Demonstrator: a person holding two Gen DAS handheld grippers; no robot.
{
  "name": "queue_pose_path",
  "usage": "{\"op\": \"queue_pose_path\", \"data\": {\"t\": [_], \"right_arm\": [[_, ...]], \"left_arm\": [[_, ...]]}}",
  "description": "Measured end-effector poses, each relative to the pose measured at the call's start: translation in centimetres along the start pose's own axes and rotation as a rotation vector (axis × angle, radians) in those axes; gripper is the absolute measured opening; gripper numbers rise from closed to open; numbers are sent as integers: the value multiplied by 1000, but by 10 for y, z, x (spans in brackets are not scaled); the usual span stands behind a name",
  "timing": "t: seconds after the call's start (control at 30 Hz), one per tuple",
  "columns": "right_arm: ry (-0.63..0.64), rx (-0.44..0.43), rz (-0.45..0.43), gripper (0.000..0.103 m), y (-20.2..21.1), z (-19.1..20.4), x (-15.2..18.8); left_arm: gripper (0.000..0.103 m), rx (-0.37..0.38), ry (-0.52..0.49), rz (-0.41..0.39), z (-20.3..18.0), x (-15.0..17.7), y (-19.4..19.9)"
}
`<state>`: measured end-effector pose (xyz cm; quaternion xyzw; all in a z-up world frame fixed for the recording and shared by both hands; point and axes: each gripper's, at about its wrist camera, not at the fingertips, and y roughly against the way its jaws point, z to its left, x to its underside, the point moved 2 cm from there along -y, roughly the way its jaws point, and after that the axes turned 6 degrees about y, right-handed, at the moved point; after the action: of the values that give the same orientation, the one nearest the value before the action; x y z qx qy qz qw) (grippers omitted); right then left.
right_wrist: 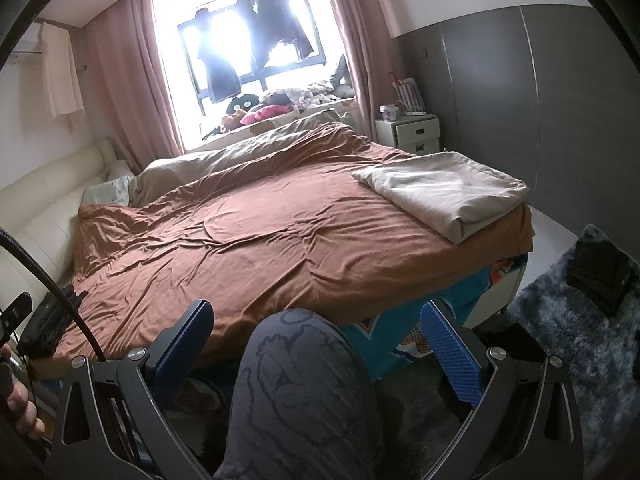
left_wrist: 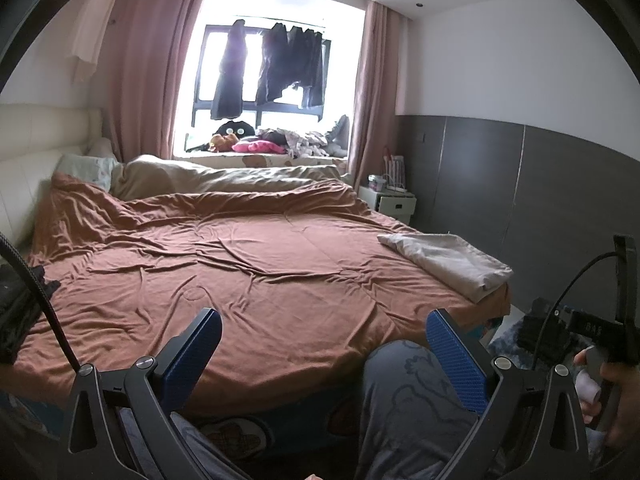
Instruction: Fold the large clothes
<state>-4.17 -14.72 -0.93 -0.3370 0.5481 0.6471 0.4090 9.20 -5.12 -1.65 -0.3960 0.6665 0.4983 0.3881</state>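
- The beige folded cloth [right_wrist: 448, 196] lies at the right foot corner of the bed [right_wrist: 280, 248], on the brown cover [left_wrist: 240, 264]
- It looks soft, light and limp; likely best pinched at two corners of one edge
- Its long axis runs obliquely, from mid-bed toward the corner near the grey wall
- Left gripper [left_wrist: 324, 354] and right gripper [right_wrist: 316, 344] both stand wide apart, empty, short of the bed, above the person's knee [right_wrist: 304, 380]

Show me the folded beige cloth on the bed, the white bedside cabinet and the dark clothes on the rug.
Folded beige cloth [right_wrist: 448, 192], right wrist view, top face.
White bedside cabinet [right_wrist: 412, 134], right wrist view, drawer front.
Dark clothes [right_wrist: 600, 274], right wrist view, middle.
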Motion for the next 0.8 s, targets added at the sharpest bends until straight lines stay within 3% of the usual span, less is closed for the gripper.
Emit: {"op": "queue_pose_path", "data": {"t": [0.8], "right_arm": [[-12,-1,18,103,-2,-9,0]], "left_arm": [[103,18,-12,16,2,8,1]]}}
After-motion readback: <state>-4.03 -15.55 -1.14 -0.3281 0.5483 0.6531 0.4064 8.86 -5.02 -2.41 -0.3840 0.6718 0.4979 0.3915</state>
